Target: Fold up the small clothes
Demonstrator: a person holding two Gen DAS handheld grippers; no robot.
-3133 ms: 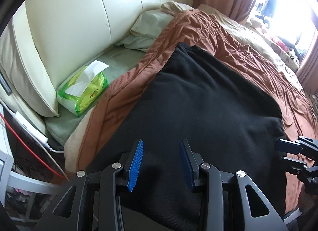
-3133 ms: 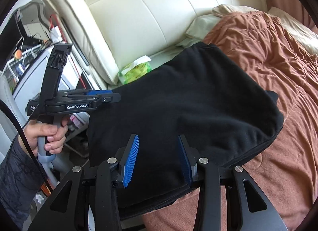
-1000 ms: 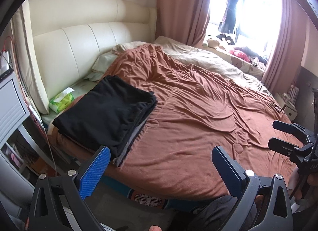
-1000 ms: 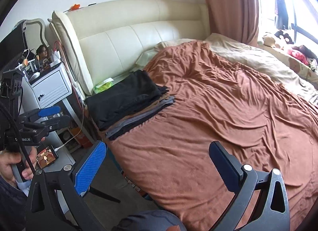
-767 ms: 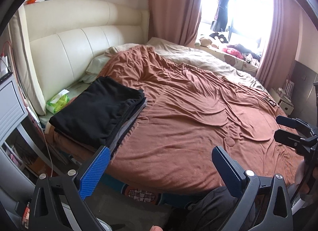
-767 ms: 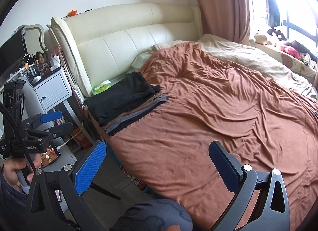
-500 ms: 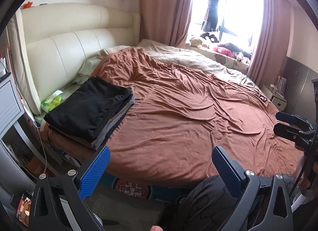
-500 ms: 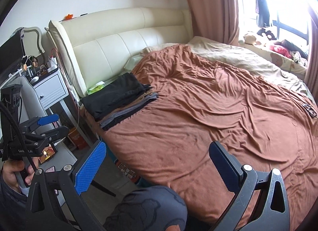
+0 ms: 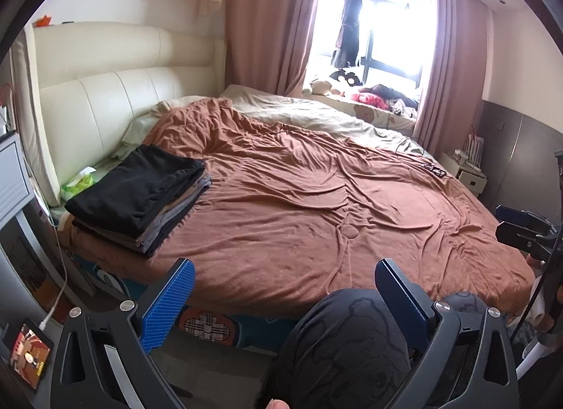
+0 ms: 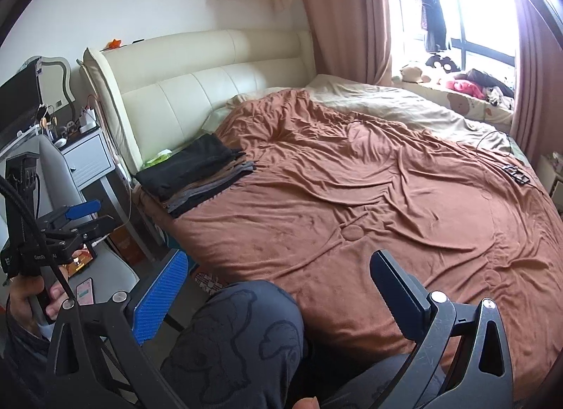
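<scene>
Both the left hand-held gripper [image 9: 281, 289] and the right hand-held gripper [image 10: 278, 279] are spread wide and hold nothing. The stack of folded clothes [image 9: 140, 194] is set at the bed [image 9: 316, 215] corner; no unfolded garment is seen, so one must be fetched next.

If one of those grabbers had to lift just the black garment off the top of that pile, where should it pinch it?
Probably at the near right corner of the black garment, coming in from the open blanket side. There the folded edge overhangs the pile of folded clothes, so one finger could slip under it. The far side sits close to the headboard and tissue pack.
</scene>
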